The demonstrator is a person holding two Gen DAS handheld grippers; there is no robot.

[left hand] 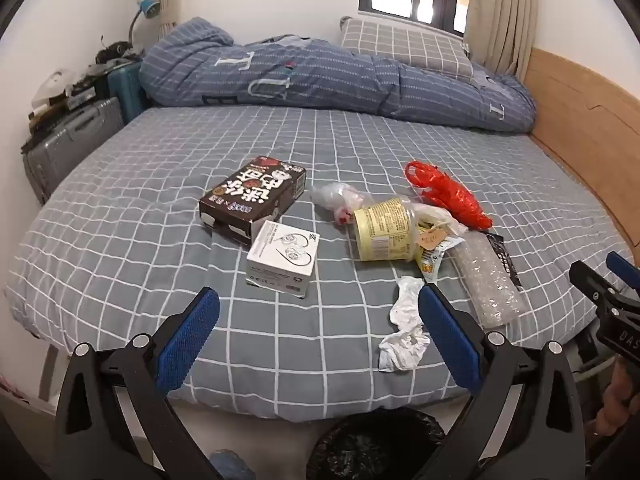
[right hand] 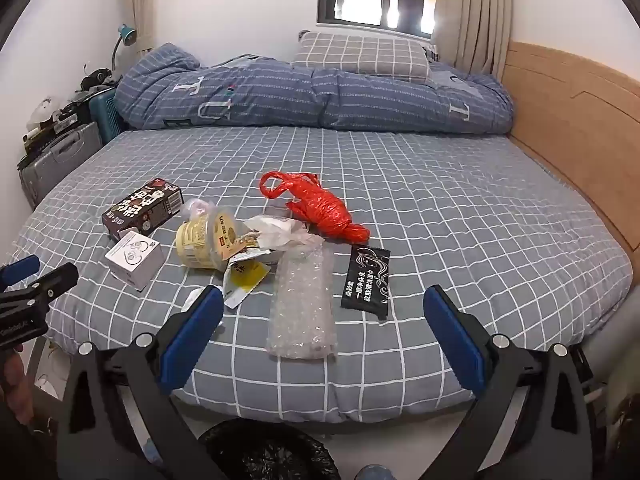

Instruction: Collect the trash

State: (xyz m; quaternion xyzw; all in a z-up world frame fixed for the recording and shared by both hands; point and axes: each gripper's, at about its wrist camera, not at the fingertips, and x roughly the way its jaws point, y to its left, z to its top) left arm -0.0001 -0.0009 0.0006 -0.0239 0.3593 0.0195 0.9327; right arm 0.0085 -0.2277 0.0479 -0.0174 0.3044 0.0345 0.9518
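Observation:
Trash lies scattered on the grey checked bed (left hand: pixel 120 240): a dark brown carton (left hand: pixel 254 196), a small white box (left hand: pixel 284 258), a yellow cup (left hand: pixel 380 232), a red plastic bag (left hand: pixel 448 192), a bubble-wrap strip (right hand: pixel 302 304), a black sachet (right hand: pixel 366 280), crumpled white paper (left hand: pixel 404 324). My left gripper (left hand: pixel 318 302) hovers open over the bed's near edge, the white box just beyond it, the paper by its right finger. My right gripper (right hand: pixel 324 304) is open too, with the bubble wrap lying between its fingers, untouched. A black-lined bin (left hand: pixel 376 444) stands below the edge.
A folded blue duvet (left hand: pixel 320 76) and a checked pillow (left hand: pixel 404 48) lie at the far side. A wooden headboard (left hand: pixel 580 112) bounds the right. Suitcases (left hand: pixel 72 136) and clutter stand on the left by the wall. A hand (left hand: pixel 616 404) shows at the right edge.

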